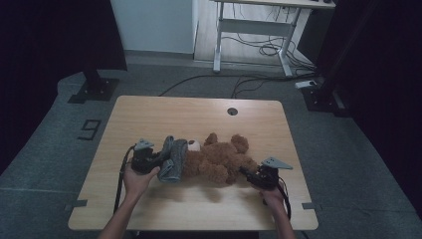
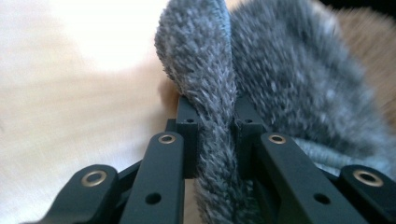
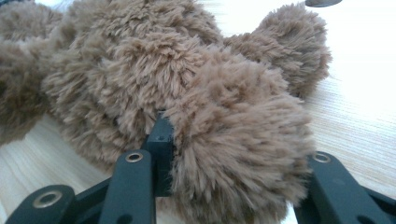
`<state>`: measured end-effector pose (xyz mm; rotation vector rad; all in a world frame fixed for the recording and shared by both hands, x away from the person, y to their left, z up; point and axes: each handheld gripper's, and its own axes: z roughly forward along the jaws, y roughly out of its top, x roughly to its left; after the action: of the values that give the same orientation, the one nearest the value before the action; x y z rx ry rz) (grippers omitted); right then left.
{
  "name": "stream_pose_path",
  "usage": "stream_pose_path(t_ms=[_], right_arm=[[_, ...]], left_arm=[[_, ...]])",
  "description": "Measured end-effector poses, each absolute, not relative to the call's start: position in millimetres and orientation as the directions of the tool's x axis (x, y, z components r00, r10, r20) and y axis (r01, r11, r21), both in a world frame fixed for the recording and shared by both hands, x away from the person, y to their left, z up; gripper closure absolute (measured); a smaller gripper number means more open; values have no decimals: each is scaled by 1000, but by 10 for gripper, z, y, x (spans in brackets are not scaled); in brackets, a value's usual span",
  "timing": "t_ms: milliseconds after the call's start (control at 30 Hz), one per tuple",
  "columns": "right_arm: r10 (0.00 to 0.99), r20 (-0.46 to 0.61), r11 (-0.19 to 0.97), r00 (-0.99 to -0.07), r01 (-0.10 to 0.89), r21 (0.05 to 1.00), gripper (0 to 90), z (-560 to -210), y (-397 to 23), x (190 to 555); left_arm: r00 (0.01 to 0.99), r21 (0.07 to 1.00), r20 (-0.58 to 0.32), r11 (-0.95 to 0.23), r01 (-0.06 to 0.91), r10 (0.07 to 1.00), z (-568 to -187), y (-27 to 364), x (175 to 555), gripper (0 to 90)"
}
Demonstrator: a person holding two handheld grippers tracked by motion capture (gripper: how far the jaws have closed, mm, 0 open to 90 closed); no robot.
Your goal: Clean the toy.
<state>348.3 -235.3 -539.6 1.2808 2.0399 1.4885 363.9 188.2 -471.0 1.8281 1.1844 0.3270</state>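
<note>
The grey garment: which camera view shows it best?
The high view: the whole grey garment lies over the teddy bear's head. The left gripper view shows only a fold pinched between the jaws; the right gripper view shows the bear's fur.

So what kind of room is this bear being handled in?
Probably a lab or recording studio: black curtains flank a lone wooden table, cables trail across grey floor, and a number marker is taped down.

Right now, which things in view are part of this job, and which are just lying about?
In the job:
- brown teddy bear, leg clamped in the right gripper
- grey fuzzy cloth at its head, pinched in the left gripper
- wooden table

Lying about:
- floor cables
- white desk frame behind
</note>
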Motion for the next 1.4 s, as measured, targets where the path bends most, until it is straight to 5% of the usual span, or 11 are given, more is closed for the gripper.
stream_pose_path(t_ms=[233,533,633,900,1167,1400], right_arm=[[799,175,131,-575,452,883,564,-5388,-2337,3442],[783,181,136,-595,448,884,554,-5395,-2383,3415],[773,169,152,-612,437,886,516,-5354,-2402,3398],[769,189,122,-610,431,894,238,-5091,-2515,3353],[761,258,46,-596,445,894,184,-4684,-2434,3542],[700,324,151,-637,575,804,123,-4984,-2063,3698]], left_arm=[[566,846,-187,-161,508,803,-4215,1533,3811,761],[561,794,-203,-201,574,802,-4560,1232,4016,760],[566,801,-225,-180,570,793,-4616,1308,3930,764],[594,843,-217,-158,514,775,-4801,1407,3596,771],[605,853,-229,-141,502,763,-4833,1424,3450,771],[611,851,-260,-122,510,748,-4876,1491,3380,769]])
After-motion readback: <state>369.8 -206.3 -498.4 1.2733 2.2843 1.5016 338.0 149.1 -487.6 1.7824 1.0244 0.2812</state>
